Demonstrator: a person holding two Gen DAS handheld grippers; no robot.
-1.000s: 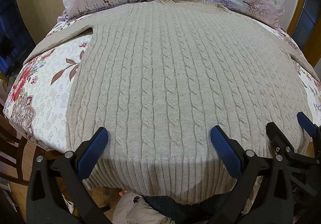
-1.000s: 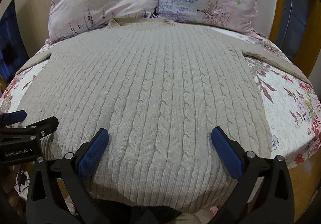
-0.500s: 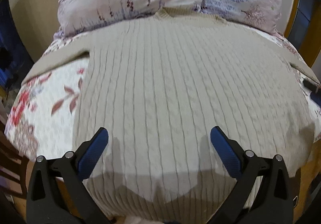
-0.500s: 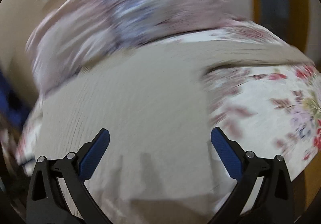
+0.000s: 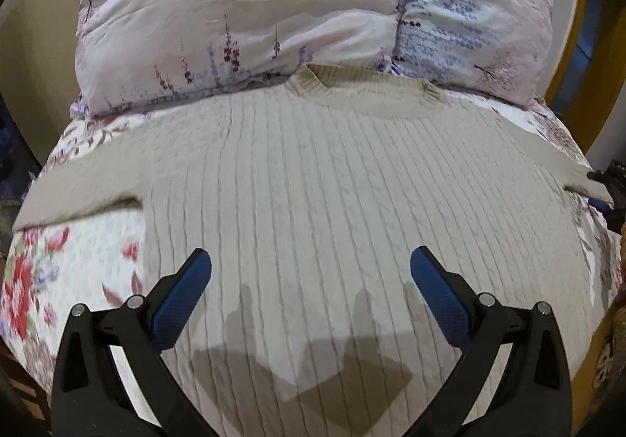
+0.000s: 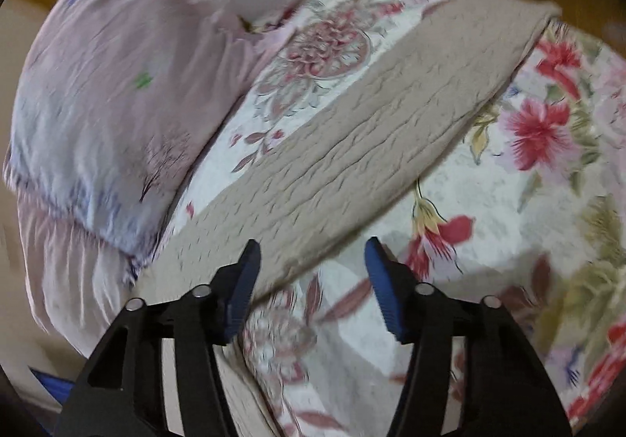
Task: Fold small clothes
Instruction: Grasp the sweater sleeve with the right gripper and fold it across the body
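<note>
right hand-held gripper closing over sweater sleeve edge.

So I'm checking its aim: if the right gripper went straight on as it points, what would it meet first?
Probably the sweater sleeve; the right gripper is closing over the sleeve's near edge, pads not yet pressing.

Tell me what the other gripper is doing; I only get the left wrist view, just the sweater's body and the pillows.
Observer: The right gripper is over one sleeve. Its jaws are closing, with the sleeve's near edge between them but not yet pinched.
Operator: Is that sleeve bunched up?
Observer: No. It lies flat and straight on the quilt, right out to its cuff.
</note>
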